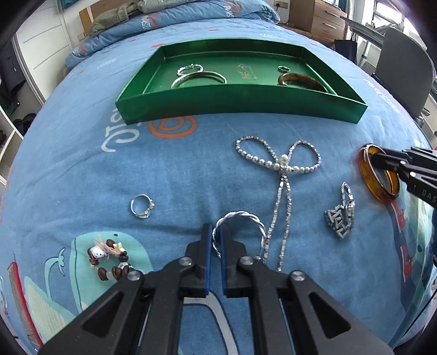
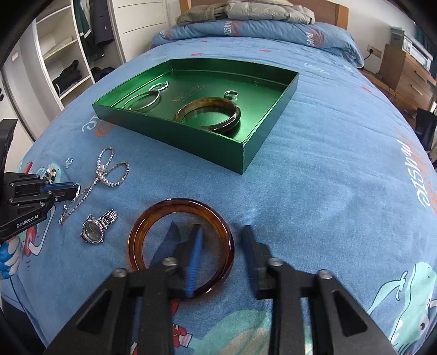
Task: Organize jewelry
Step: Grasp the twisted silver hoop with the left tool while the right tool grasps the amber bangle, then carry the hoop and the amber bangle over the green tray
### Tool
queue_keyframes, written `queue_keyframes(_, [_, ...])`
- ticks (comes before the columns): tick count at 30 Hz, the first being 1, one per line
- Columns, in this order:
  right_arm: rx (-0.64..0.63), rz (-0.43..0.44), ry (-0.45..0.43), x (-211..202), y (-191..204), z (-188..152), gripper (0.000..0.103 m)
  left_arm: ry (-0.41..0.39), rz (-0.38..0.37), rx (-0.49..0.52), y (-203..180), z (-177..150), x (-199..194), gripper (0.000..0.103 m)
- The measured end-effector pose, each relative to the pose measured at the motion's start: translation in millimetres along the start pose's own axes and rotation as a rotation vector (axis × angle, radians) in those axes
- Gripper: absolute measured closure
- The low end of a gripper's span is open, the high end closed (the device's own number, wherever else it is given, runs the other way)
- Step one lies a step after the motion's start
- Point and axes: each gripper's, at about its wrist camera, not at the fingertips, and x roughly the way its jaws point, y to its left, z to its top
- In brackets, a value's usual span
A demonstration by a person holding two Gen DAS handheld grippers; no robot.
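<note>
— What lies beneath it all?
— A blue printed bedspread point(image 2: 327, 174), with folded clothes point(image 2: 245, 11) piled at the headboard.
— And beside it?
— An open wardrobe point(image 2: 62, 54) and a wooden dresser point(image 2: 404, 73).

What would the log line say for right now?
left hand-held gripper: shut on twisted silver bracelet | right hand-held gripper: open, straddling amber bangle rim | green tray: four pieces inside

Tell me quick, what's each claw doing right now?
Left gripper: shut on the twisted silver wire bangle.
Right gripper: open, straddling the translucent amber bangle at its rim, not pressing.
</note>
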Motion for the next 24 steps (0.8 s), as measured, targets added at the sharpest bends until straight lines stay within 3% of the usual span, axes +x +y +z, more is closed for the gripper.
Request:
queue_keyframes(9, [0.047,-0.035,-0.098,-27,2,-8,0.093,-0.095,0.068,-0.012,9,0,-40,0.098])
queue_keyframes(18, [0.064,-0.065,-0.19,-76,8,-11,0.093,-0.168,0.054,-0.055,20,-1,-87,0.098])
queue_keyframes(24, [0.082,-0.08,-0.247,-101,10,0,0.093,-0.209,0.028,-0.093,30,25,-98,0.098])
